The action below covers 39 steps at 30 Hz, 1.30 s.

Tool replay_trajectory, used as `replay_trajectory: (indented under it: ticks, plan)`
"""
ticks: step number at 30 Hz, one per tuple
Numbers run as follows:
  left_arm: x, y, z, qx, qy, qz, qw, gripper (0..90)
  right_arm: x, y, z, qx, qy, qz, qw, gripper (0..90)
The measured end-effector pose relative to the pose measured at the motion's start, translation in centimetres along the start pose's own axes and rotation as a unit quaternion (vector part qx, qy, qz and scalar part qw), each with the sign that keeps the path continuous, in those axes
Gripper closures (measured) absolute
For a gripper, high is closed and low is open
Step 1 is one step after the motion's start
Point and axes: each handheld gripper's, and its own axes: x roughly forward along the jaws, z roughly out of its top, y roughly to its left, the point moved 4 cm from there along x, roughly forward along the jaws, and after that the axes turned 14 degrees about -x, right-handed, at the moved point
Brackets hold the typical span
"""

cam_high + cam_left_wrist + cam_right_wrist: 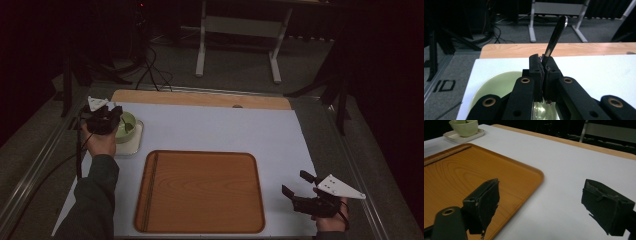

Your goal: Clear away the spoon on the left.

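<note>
White table: left gripper jaws clamp spoon; right gripper jaws wide

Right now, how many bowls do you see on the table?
1. The green bowl sits on the small white plate at the table's far left, beside the left gripper, which is shut on a spoon. The wooden tray holds none.

wooden tray | white mat | table frame behind

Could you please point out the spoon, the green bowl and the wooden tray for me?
spoon [555,35]: left gripper view, on its handle.
green bowl [465,128]: right gripper view, on its outer wall.
wooden tray [200,192]: high view, on its bare floor.
</note>
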Motion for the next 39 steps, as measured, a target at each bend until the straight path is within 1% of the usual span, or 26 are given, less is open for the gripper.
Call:
replay_trajectory:
  ticks: [1, 3, 6, 7, 9, 12, 13, 14, 15, 16, 19, 28, 29, 30, 34, 36, 39]
  plan:
    - [-0.2, 0.0, 0.2, 0.009, 0.000, 0.007, 0.9999, 89.8, 0.0, 0.0, 0.0, 0.002, 0.001, 0.000, 1.0000, 14.5]
    - [-0.5, 0.2, 0.5, 0.008, 0.000, 0.003, 1.0000, 90.0, -0.1, 0.0, 0.0, 0.003, 0.000, -0.001, 1.0000, 14.4]
    - [-0.8, 0.4, 0.7, 0.013, 0.002, 0.009, 0.9999, 90.0, -0.1, -0.1, 0.0, 0.003, -0.001, -0.002, 1.0000, 14.4]
    - [-1.2, 0.5, 0.8, 0.018, 0.002, 0.010, 0.9998, 90.0, -0.1, -0.1, 0.0, 0.003, -0.002, -0.003, 1.0000, 14.4]
    - [-1.5, 0.6, 1.0, 0.022, 0.000, 0.015, 0.9996, 90.0, -0.1, -0.1, 0.0, 0.003, -0.002, -0.003, 1.0000, 14.4]
    - [-2.0, 0.7, 1.3, 0.024, -0.004, 0.012, 0.9996, 90.0, 0.0, 0.0, 0.0, 0.001, 0.000, -0.002, 1.0000, 14.4]
    - [-2.5, 0.7, 1.6, 0.024, -0.010, 0.008, 0.9996, 90.0, 0.0, 0.0, 0.0, 0.001, 0.001, -0.002, 1.0000, 14.4]
    - [-2.5, 0.7, 1.6, 0.024, -0.010, 0.008, 0.9996, 90.0, 0.0, 0.0, 0.0, 0.001, 0.001, -0.002, 1.0000, 14.4]
    - [-3.0, 0.8, 1.9, 0.024, -0.012, 0.004, 0.9996, 90.0, 0.0, 0.0, 0.0, 0.000, 0.001, -0.001, 1.0000, 14.4]
    - [-3.0, 0.8, 1.9, 0.024, -0.012, 0.004, 0.9996, 90.0, 0.0, 0.0, 0.0, 0.000, 0.001, -0.001, 1.0000, 14.4]
    - [-3.8, 0.9, 2.3, 0.024, -0.013, 0.001, 0.9996, 90.0, 0.0, 0.1, 0.1, 0.000, 0.000, -0.001, 1.0000, 14.4]
    - [-4.8, 0.7, 2.9, 0.031, -0.010, -0.012, 0.9994, 90.0, 0.0, 0.2, 0.1, -0.002, -0.001, 0.001, 1.0000, 14.4]
    - [-5.2, 0.7, 3.1, 0.028, -0.009, -0.021, 0.9993, 90.0, 0.0, 0.2, 0.1, 0.000, 0.000, 0.000, 1.0000, 14.4]
    - [-5.2, 0.7, 3.1, 0.028, -0.009, -0.021, 0.9993, 90.0, 0.0, 0.2, 0.1, 0.000, 0.000, 0.000, 1.0000, 14.4]
    - [-6.1, 0.5, 3.5, 0.027, -0.008, -0.038, 0.9989, 90.0, 0.0, 0.2, 0.1, -0.001, -0.002, 0.000, 1.0000, 14.4]
    - [-6.3, 0.5, 3.5, 0.026, -0.008, -0.039, 0.9989, 90.0, 0.0, 0.2, 0.1, -0.001, -0.002, 0.000, 1.0000, 14.4]
    - [-6.8, 0.0, 3.6, 0.031, 0.001, -0.048, 0.9984, 90.0, 0.0, 0.2, 0.1, -0.001, -0.001, 0.001, 1.0000, 14.4]
